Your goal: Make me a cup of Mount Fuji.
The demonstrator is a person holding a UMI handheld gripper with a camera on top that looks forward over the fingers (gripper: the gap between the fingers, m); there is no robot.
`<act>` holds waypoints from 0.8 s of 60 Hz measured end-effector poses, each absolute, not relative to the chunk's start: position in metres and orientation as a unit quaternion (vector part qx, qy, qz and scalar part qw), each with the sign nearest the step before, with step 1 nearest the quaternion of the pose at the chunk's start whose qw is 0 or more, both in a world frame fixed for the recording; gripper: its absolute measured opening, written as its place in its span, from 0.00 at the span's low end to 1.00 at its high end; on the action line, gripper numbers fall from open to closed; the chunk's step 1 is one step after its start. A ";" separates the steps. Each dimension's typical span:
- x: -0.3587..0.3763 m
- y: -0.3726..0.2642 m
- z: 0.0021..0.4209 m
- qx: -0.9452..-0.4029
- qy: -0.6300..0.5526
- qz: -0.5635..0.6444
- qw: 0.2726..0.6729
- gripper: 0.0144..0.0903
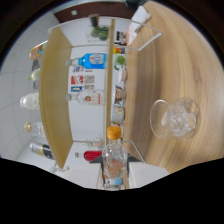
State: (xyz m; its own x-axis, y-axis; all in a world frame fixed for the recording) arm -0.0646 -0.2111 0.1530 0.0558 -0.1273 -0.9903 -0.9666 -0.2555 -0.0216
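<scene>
The view from my tool is rolled sideways, so the wooden tabletop (150, 75) runs as a broad band beside a wood-sided rack (52, 95) of bottles lying across the view. Largest on the rack is a blue-labelled bottle (95, 60); below it sits a clear bottle with a red-and-white label (86, 97), with smaller bottles and cans I cannot identify around them. On the tabletop stands the task's vessel, a stemless glass (176, 118) already loaded with ice cubes, resting on its own and well apart from the tool (114, 172). Just ahead of the tool is a small clear bottle with an orange cap (114, 155), apparently carried in it; the fingers themselves are hidden by the dark lower margin, so I cannot tell whether they are clamped on it or merely around it. I judge the step in hand to be bringing this bottle to the glass for a pour. To do it well, I keep the bottle steady while swinging toward the glass, line its mouth over the rim before tilting, and pour slowly so the ice does not splash liquid out.
</scene>
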 end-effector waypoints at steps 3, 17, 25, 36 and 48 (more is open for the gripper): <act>-0.069 -0.214 0.167 -0.637 0.409 0.473 0.451 0.27; -0.122 -0.222 0.214 -0.747 0.158 0.217 0.608 0.27; -0.166 -0.215 0.157 -0.793 0.068 0.125 0.592 0.27; -0.194 -0.212 0.069 -0.847 0.008 0.063 0.528 0.27; -0.203 -0.211 0.024 -0.878 -0.013 0.030 0.478 0.27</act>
State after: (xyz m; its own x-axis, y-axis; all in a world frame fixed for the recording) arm -0.2033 -0.2106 0.0242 0.9979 0.0507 -0.0406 -0.0065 -0.5435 -0.8394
